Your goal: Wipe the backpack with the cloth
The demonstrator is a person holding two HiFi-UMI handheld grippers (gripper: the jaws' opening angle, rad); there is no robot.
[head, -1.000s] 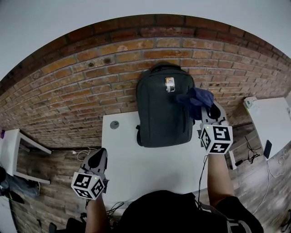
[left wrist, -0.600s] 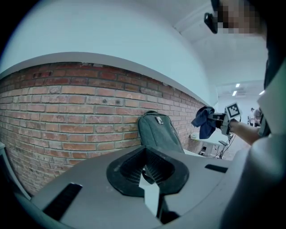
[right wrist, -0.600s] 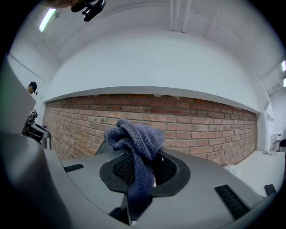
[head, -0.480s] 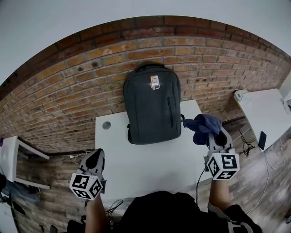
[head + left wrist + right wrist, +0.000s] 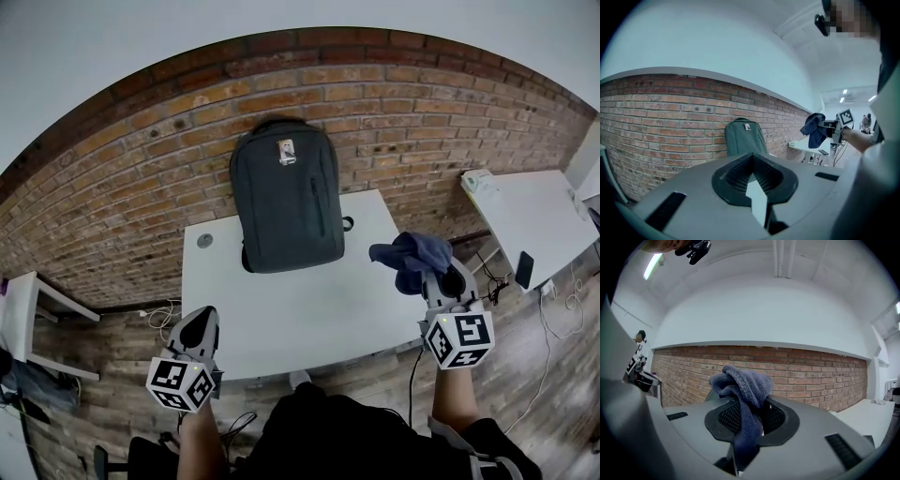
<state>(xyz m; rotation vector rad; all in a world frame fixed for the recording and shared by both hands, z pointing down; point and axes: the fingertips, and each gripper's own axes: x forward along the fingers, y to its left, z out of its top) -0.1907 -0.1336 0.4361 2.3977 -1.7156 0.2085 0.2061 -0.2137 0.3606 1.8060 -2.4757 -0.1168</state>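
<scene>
A dark grey backpack (image 5: 286, 206) stands upright at the back of the white table (image 5: 300, 309), leaning on the brick wall; the left gripper view shows the backpack (image 5: 745, 137) too. My right gripper (image 5: 441, 281) is shut on a blue cloth (image 5: 410, 258) and hovers off the table's right edge, apart from the backpack. In its own view the cloth (image 5: 743, 394) bunches over the jaws of the right gripper (image 5: 747, 423) and hides most of the backpack. My left gripper (image 5: 204, 321) is shut, holds nothing, and hangs off the table's front left corner.
A second white table (image 5: 534, 225) at the right carries a white box (image 5: 480, 183) and a dark phone (image 5: 523, 270). A small white table (image 5: 28, 309) stands at the left. A round grommet (image 5: 204, 241) sits in the tabletop. Cables lie on the wooden floor (image 5: 553, 375).
My right gripper has drawn the cloth away from the backpack's right side, down and right past the table edge. The whole view has pulled back from the table. The left gripper has hardly moved.
</scene>
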